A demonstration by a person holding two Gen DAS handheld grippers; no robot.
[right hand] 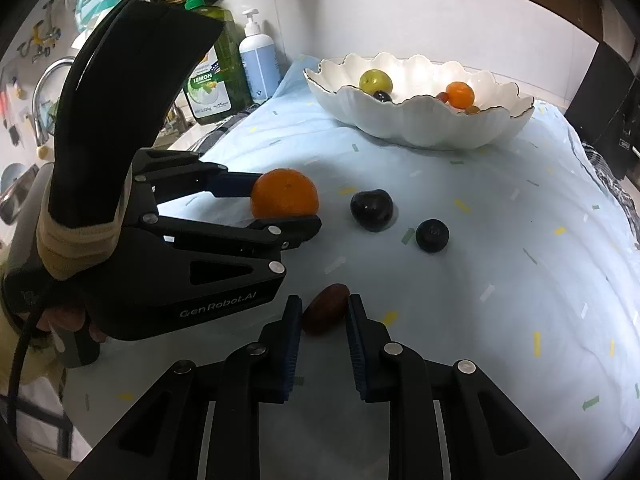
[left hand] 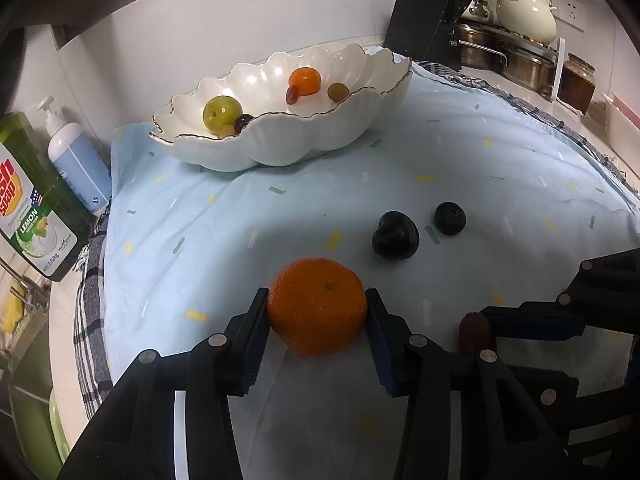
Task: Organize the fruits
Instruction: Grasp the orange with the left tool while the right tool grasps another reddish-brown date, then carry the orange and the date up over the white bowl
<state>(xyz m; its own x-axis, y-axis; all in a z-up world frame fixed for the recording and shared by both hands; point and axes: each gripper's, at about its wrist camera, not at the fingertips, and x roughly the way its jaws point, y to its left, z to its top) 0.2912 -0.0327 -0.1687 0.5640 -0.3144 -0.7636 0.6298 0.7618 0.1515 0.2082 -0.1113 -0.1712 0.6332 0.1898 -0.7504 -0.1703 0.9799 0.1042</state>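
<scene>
1. Left gripper [left hand: 317,312] clamped on the orange [left hand: 317,306], pads pressing both flanks, apparently for lifting toward the scalloped white bowl [left hand: 372,104].
2. Right gripper [right hand: 322,322] pinching the reddish-brown date [right hand: 325,314] low on the pale blue cloth [right hand: 500,260].
3. Orange round, pebbled, bright; resting on the cloth, well short of the bowl.

Pale blue cloth [left hand: 240,220] over counter carries white bowl [left hand: 280,144], orange [left hand: 318,306], two dark fruits [left hand: 395,235], reddish fruit [right hand: 325,309].
</scene>
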